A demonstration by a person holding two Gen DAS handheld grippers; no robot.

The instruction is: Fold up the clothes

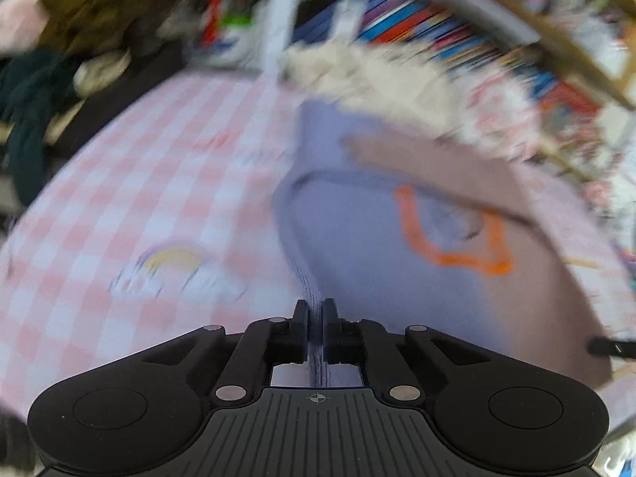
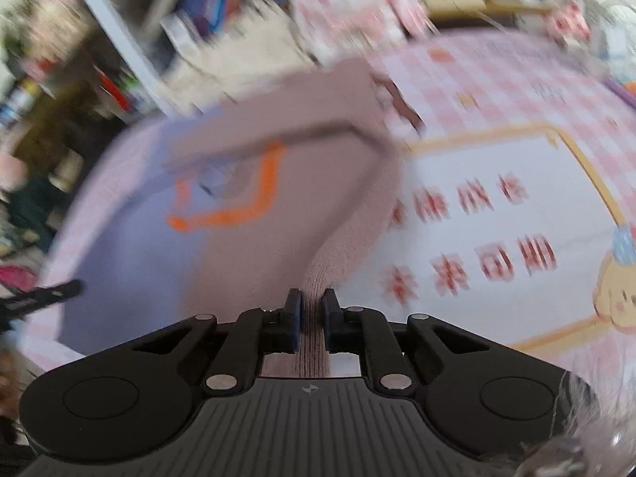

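Note:
A knit garment, half lavender (image 1: 357, 230) and half dusty pink (image 2: 302, 183), with an orange outline design (image 1: 457, 254), lies on a pink-and-white checked bedspread (image 1: 167, 167). My left gripper (image 1: 316, 310) is shut on the garment's lavender edge. My right gripper (image 2: 311, 302) is shut on its pink edge. A pink part is folded over the top of the design (image 2: 238, 198). Each gripper's tip shows at the edge of the other's view, the right one (image 1: 612, 346) and the left one (image 2: 43, 294). Both views are motion-blurred.
A bookshelf with colourful books (image 1: 437, 28) and a cream fluffy item (image 1: 377, 75) stand beyond the bed. Dark clothes (image 1: 28, 91) pile up at the left. The bedspread carries a white panel with red characters (image 2: 477, 238) and a cartoon figure (image 2: 616, 298).

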